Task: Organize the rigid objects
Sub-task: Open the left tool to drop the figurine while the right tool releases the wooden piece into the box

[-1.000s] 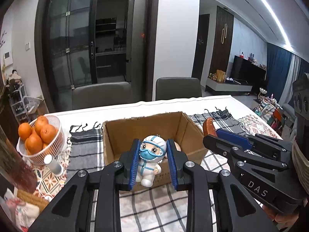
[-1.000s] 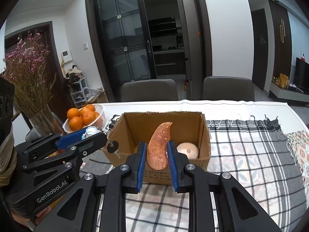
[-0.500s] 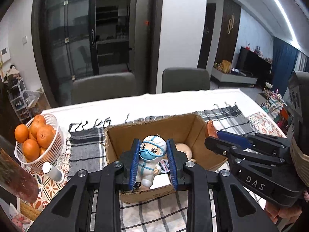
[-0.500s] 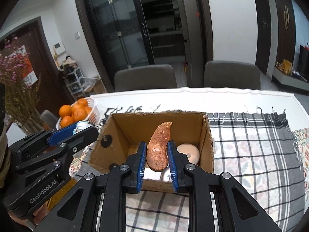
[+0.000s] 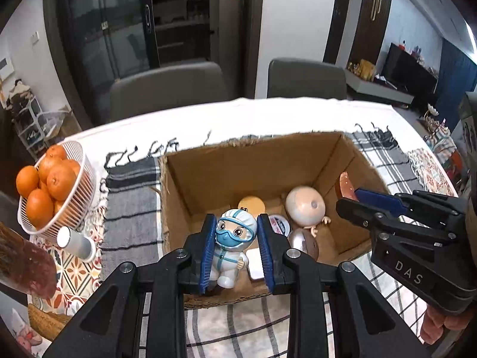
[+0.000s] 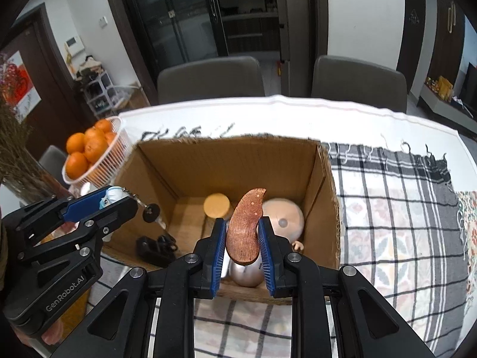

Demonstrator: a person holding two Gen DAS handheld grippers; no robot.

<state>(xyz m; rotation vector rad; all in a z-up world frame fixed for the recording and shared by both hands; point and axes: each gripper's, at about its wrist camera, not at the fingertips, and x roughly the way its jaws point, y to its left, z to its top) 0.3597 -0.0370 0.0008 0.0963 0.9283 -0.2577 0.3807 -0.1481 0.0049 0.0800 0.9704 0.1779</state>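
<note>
An open cardboard box [image 5: 226,173] [image 6: 238,161] stands on a checked cloth. My left gripper [image 5: 235,247] is shut on a small white figurine with blue goggles [image 5: 234,241], held over the box's near left part. My right gripper [image 6: 241,247] is shut on a curved brown wooden piece [image 6: 244,229], held over the box's near right part. In the box lie a bald doll head [image 5: 304,205] [image 6: 283,214], a round yellow lid [image 5: 252,205] [image 6: 217,205], a silvery ball [image 6: 246,274] and a black object [image 6: 156,249].
A white basket of oranges [image 5: 50,188] [image 6: 89,155] stands left of the box, with a white cylinder [image 5: 76,241] beside it. Two grey chairs [image 6: 211,80] stand behind the table. Dried flowers [image 6: 15,164] stand at the far left.
Both grippers have moved forward and tilted down over the box, each keeping its object. The box's contents have come into view.
</note>
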